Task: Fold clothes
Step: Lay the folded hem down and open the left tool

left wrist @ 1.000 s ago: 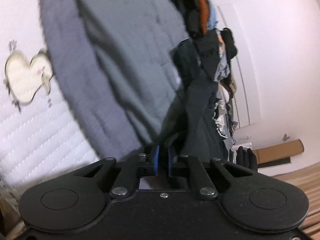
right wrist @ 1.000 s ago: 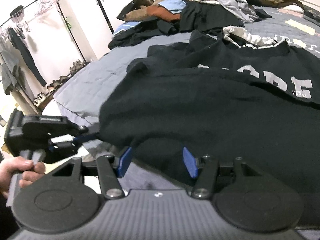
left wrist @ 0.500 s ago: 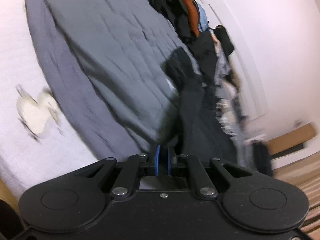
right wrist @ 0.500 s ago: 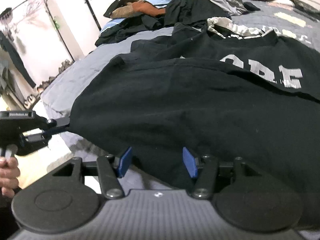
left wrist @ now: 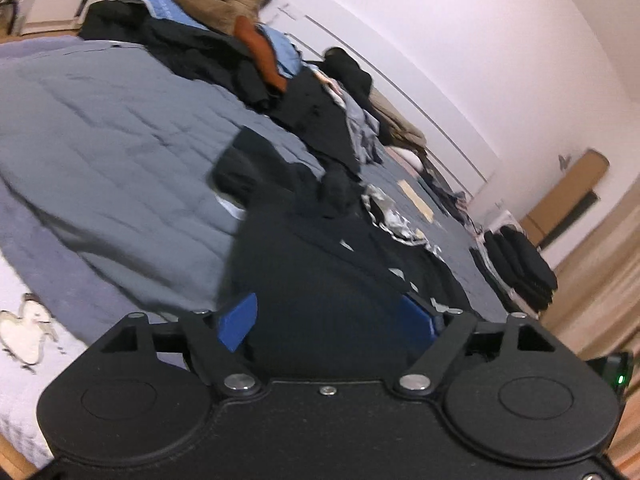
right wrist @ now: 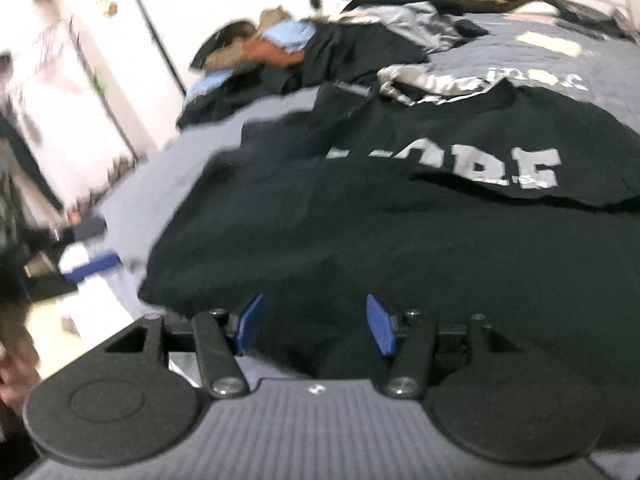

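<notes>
grey quilt [left wrist: 120, 152] covers the bed, with a clothes pile [right wrist: 320, 52] heaped at its far side. nearer to me the black shirt [right wrist: 360, 232] lies spread on the quilt, its lower part doubled up over the grey lettering [right wrist: 500, 168], so a fold is in it. my left gripper [left wrist: 328, 320] has its jaws apart over the near left hem, clamping nothing; my right gripper [right wrist: 314, 326] is likewise spread at the near edge, i judge ready to pinch.
</notes>
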Action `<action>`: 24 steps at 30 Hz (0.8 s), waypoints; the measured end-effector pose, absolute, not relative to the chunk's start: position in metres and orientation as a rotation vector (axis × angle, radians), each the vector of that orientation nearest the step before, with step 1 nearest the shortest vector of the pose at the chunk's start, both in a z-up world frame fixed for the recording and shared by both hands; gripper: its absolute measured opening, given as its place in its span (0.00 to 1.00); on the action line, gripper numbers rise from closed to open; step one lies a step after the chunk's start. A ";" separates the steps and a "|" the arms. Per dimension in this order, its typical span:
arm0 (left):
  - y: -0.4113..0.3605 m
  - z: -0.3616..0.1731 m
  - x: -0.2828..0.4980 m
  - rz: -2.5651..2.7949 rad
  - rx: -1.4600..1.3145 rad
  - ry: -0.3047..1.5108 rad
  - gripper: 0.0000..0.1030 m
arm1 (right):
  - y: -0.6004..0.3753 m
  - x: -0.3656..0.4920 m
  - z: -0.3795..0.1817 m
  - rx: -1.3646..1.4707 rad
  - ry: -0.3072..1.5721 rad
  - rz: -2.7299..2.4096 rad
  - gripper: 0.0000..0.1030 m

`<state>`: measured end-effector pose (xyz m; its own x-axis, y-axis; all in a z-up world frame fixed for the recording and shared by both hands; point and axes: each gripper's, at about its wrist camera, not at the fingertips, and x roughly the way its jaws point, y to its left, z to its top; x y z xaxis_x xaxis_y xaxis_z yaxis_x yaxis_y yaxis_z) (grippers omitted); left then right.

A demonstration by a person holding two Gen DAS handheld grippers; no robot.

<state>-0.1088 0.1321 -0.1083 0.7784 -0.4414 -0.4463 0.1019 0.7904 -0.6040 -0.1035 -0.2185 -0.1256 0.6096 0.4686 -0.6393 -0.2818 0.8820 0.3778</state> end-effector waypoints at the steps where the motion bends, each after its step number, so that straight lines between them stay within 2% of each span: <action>1: 0.126 -0.108 -0.107 -0.319 -0.581 0.617 0.81 | -0.225 -0.103 -0.129 0.259 0.819 0.418 0.55; 4: 0.111 -0.107 -0.104 -0.346 -0.561 0.624 0.87 | -0.244 -0.102 -0.138 0.274 0.847 0.364 0.54; 10: 0.083 -0.104 -0.102 -0.379 -0.504 0.628 0.92 | -0.287 -0.113 -0.145 0.304 0.844 0.265 0.54; 24: 0.035 -0.098 -0.097 -0.437 -0.443 0.639 0.95 | -0.390 -0.137 -0.151 0.393 0.827 0.004 0.51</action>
